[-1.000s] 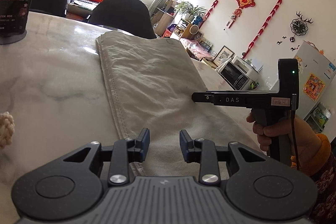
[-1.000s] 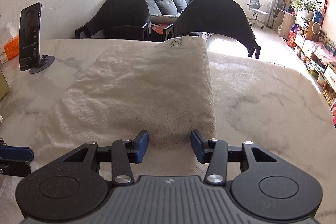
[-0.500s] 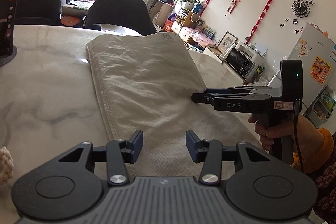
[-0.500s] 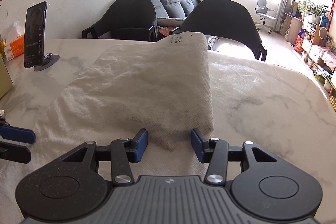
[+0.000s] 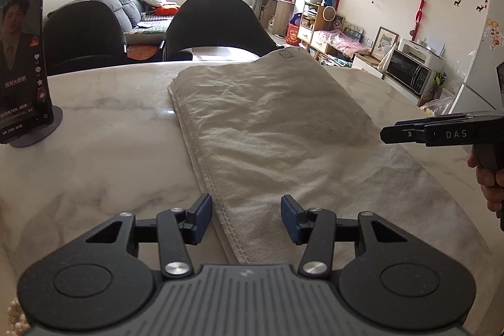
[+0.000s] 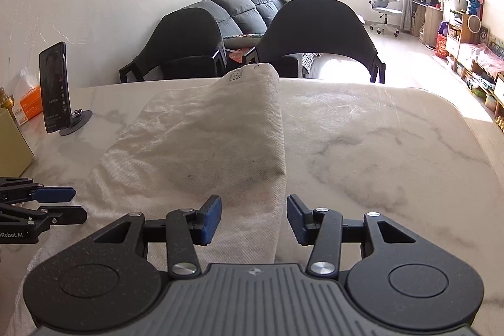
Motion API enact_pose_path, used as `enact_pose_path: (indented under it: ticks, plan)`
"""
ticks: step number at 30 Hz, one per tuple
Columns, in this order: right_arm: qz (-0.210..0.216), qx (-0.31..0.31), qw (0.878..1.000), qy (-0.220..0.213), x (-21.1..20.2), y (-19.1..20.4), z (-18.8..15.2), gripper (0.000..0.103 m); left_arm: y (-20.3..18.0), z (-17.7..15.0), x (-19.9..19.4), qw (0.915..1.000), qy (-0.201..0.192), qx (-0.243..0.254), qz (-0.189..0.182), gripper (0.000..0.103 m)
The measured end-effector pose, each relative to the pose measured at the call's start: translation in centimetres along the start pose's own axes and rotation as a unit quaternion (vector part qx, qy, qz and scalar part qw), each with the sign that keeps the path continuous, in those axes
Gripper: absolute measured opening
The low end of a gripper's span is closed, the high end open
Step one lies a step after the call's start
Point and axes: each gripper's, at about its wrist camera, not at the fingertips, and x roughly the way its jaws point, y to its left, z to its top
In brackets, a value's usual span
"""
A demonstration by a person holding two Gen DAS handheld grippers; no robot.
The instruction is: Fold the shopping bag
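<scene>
The cream, wrinkled non-woven shopping bag [image 5: 271, 128] lies flat, folded lengthwise, on the white marble surface [image 5: 104, 153]. Left tongs [image 5: 245, 218] stand apart over its stitched near-left edge; right tongs [image 6: 253, 218], also apart, straddle its right folded edge. Bare marble lies on both sides.

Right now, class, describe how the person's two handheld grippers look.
Both grippers are black with blue finger pads and silver screws on a ribbed grey body. The left gripper matches the right gripper; seen from the side, the right has white "DAS" lettering and a pistol-style handle.
</scene>
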Motion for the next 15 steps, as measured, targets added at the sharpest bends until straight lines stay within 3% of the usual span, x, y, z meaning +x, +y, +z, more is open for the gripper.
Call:
enact_pose_path:
  ticks: [4,11,13,15]
  plan:
    - [0.028,0.057,0.998,0.018,-0.5,-2.1,-1.2,0.046,-0.1,-0.3,-0.1,0.9999,-0.006,0.012,0.010,0.041]
    - [0.108,0.121,0.986,0.036,-1.1,-3.4,-2.9,0.025,-0.3,-1.1,-0.4,0.9991,-0.023,0.025,0.025,0.035]
    - [0.109,0.123,0.986,0.038,-1.2,-3.2,-3.1,0.016,-0.4,-1.1,-0.5,0.9990,-0.024,0.026,0.027,0.035]
    - [0.112,0.126,0.985,0.037,-1.5,-3.1,-3.4,0.016,-0.5,-1.2,-0.7,0.9990,-0.022,0.026,0.027,0.035]
